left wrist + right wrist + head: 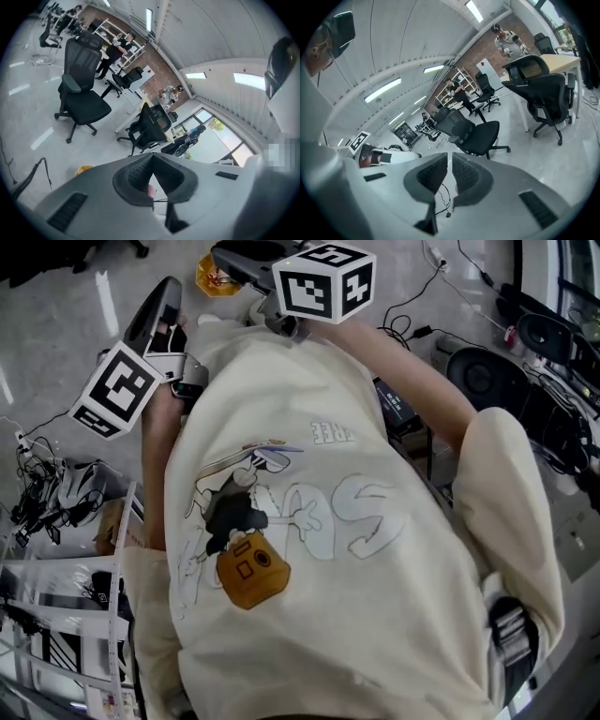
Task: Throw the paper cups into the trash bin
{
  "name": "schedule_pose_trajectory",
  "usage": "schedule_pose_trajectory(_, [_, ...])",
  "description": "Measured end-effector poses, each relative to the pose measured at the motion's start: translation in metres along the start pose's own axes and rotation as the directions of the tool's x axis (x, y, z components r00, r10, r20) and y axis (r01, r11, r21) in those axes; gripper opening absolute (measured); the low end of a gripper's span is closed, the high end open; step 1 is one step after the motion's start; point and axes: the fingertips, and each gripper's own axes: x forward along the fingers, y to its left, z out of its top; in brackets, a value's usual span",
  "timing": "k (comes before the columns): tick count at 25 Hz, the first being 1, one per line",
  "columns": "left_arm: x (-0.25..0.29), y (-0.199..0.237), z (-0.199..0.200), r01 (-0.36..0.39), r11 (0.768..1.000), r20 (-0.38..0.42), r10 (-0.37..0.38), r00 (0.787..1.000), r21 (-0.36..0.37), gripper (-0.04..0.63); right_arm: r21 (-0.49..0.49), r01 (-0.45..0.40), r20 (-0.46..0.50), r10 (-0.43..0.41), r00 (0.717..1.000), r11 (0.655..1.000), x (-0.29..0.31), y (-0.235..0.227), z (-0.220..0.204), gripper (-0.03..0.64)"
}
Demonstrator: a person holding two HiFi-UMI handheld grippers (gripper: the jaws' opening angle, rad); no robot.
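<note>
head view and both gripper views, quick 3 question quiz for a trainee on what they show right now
1. True or false: the left gripper holds a paper cup between its jaws.
2. Pick one: beyond the right gripper, its own view shows A) black office chairs on a pale floor, B) a kitchen sink, C) a conveyor belt.
3. Short answer: what fills most of the head view?

Key
1. False: the jaws are together with nothing between them.
2. A
3. The person's cream sweatshirt with a cartoon print.
</note>
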Motion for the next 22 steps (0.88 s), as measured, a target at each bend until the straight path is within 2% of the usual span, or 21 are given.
schedule_pose_trajectory(2, [-0.005, -0.012, 0.01, 0.026, 0.999, 0.023, -0.025, 0.999, -0.02, 0.006, -0.003, -0.006, -0.013, 0.006, 1.0, 1.0, -0.007, 0.005, 0.003, 0.011])
schedule_pose_trajectory(6, [-0.013, -0.03, 0.017, 0.019, 0.998, 0.043, -0.021, 0.999, 0.056, 0.006, -0.084, -0.005, 0.005, 0.005, 1.0, 0.996, -0.026, 0.019, 0.018, 0.008])
schedule_pose_trajectory(9, [-0.015, -0.035, 0.017, 0.004, 0.999, 0.052, -0.007, 0.999, 0.045, 0.005, -0.134, -0.002, 0.031, 0.006, 1.0, 0.991, -0.04, 0.026, 0.03, 0.006])
schedule_pose_trajectory(11, [-0.015, -0.038, 0.02, -0.005, 0.999, 0.065, 0.002, 0.998, 0.037, 0.006, -0.146, -0.014, 0.014, 0.016, 1.0, 0.989, -0.042, 0.027, 0.033, 0.007])
schedule_pose_trajectory(15, [-0.011, -0.045, 0.017, -0.011, 0.998, 0.056, 0.007, 0.998, 0.06, 0.006, -0.117, -0.049, -0.037, 0.045, 0.998, 0.992, -0.039, 0.024, 0.025, 0.008])
schedule_pose_trajectory(19, [-0.009, -0.032, 0.018, -0.005, 0.999, 0.053, 0.003, 0.999, 0.05, 0.005, -0.033, -0.096, -0.101, 0.092, 0.991, 0.995, -0.016, 0.019, 0.003, 0.006])
schedule_pose_trajectory(22, [-0.003, -0.037, 0.014, -0.002, 0.998, 0.043, -0.001, 0.999, 0.06, 0.006, -0.022, -0.134, -0.139, 0.129, 0.982, 0.991, -0.015, 0.024, 0.0, 0.006])
